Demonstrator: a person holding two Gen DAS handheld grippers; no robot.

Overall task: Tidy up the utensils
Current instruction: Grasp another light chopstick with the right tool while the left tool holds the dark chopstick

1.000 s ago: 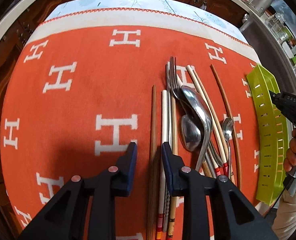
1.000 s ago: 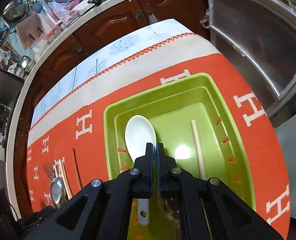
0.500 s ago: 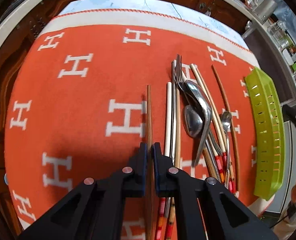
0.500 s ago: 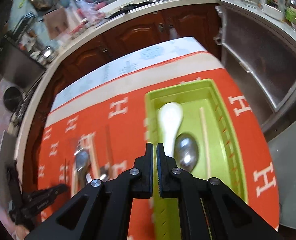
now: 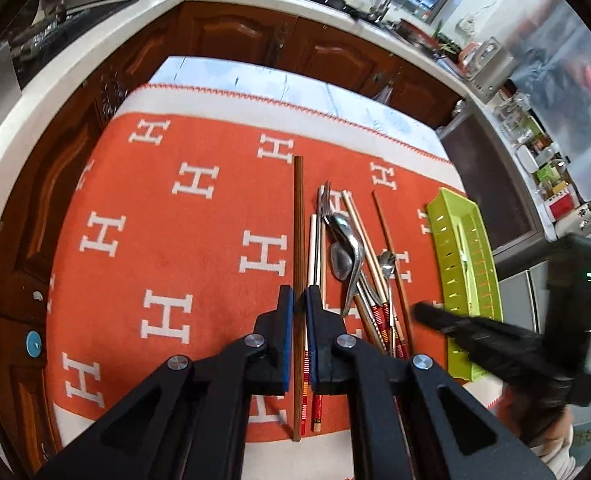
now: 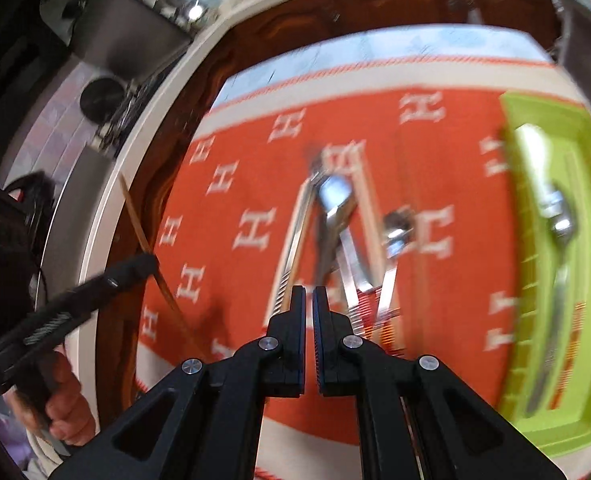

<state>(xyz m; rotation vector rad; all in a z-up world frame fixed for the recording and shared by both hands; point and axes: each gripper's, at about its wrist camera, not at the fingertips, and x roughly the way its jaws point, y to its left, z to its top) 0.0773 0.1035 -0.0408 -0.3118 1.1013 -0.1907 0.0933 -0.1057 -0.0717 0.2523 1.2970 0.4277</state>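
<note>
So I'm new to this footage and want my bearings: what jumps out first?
The orange cloth patterned with white H shapes fills the table. On it lies a heap of forks, spoons and chopsticks, with a lime-green tray to its right already holding a white spoon and a metal spoon. The left tongs are shut on one dark wooden chopstick.

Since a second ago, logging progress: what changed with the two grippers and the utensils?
The left gripper closed on the dark wooden chopstick and lifted it. The right gripper, shut and empty, swung from the green tray toward the utensil pile, which stayed put.
</note>
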